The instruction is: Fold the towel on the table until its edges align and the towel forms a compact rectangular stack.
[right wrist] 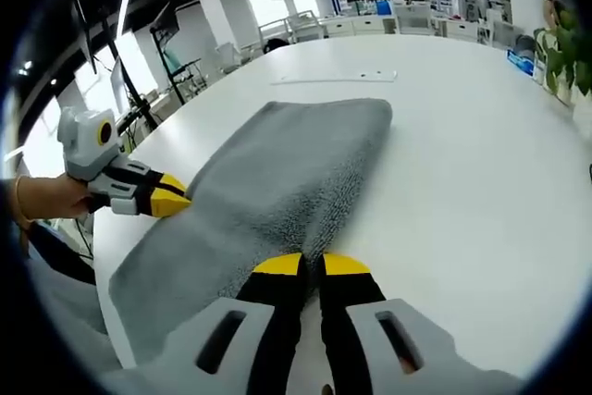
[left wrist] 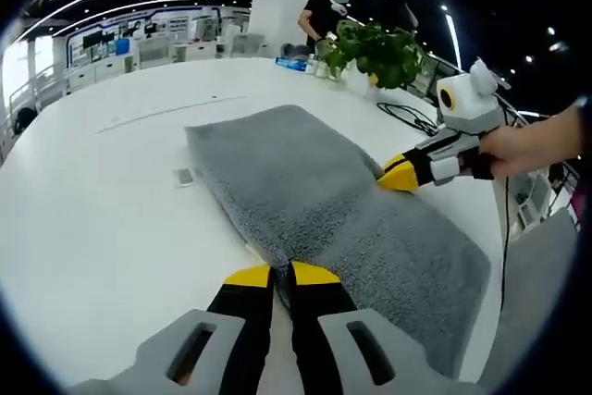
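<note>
On the white table [left wrist: 92,219], the grey towel [left wrist: 314,201] lay as a long, folded, fuzzy strip. Left gripper [left wrist: 282,275] and right gripper [right wrist: 312,265] each had jaws clamped together on opposite long edges.

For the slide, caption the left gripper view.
Left gripper pinches the grey towel's near edge on the white table; right gripper grips the opposite edge.
</note>
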A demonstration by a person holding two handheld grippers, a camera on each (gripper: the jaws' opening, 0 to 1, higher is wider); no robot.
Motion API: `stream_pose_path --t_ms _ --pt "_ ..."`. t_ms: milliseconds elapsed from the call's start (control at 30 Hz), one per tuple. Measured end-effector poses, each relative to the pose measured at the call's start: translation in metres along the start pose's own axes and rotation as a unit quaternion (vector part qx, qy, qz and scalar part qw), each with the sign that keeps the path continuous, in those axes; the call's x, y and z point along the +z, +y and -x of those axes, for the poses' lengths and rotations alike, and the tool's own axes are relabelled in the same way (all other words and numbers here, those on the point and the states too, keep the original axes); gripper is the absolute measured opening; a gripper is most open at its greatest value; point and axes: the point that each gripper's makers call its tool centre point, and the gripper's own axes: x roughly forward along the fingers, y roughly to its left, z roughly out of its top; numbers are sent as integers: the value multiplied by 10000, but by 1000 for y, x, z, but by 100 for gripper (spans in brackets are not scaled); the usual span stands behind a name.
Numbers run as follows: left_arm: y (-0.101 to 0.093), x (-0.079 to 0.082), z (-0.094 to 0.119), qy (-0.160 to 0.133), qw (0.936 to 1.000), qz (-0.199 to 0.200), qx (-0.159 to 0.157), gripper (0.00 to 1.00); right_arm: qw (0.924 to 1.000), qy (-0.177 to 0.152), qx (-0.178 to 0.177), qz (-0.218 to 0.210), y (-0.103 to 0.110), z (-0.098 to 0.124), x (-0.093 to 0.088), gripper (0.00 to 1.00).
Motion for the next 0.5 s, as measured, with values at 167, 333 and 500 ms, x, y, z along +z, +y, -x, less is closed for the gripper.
stream_pose_path --t_ms 167,333,500 --pt "1 0 -1 5 10000 0 -27 6 9997 -29 -166 154 1 0 0 4" --pt "-1 2 0 67 9994 -318 140 7 9989 93 -319 324 1 2 3 5" --pt "3 6 8 2 9991 -385 201 13 9977 25 -417 534 3 7 7 8"
